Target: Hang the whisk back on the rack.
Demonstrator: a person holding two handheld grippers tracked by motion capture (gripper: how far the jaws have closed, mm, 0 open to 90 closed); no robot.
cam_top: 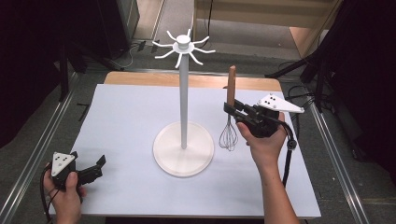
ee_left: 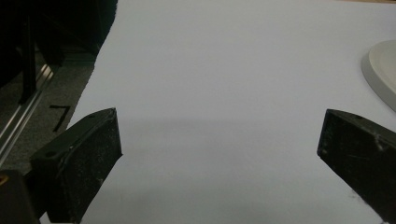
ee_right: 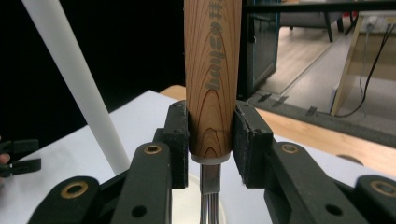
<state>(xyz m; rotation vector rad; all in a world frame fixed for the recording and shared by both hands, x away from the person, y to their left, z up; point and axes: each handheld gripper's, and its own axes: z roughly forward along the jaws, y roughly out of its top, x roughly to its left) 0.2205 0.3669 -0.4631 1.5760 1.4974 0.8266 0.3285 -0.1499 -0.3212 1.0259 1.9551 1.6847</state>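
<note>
- Whisk (cam_top: 229,116) hangs upright in the right gripper (cam_top: 229,108), wooden handle up and wire loops down, the loops just above the white table (cam_top: 126,121).
- Both jaws are clamped on the lower end of the handle (ee_right: 213,74), one pad against each side, just above the metal collar.
- Beside this gripper, toward the table's middle, stands a white stand (cam_top: 183,93): a tall pole on a round base, with a ring of hooks at the top.
- Well apart from it, at the near corner, the left gripper (cam_top: 95,169) rests low over the table.
- Its jaws stand wide apart with bare table between them; the stand's base edge (ee_left: 380,70) lies ahead of one jaw.
</note>
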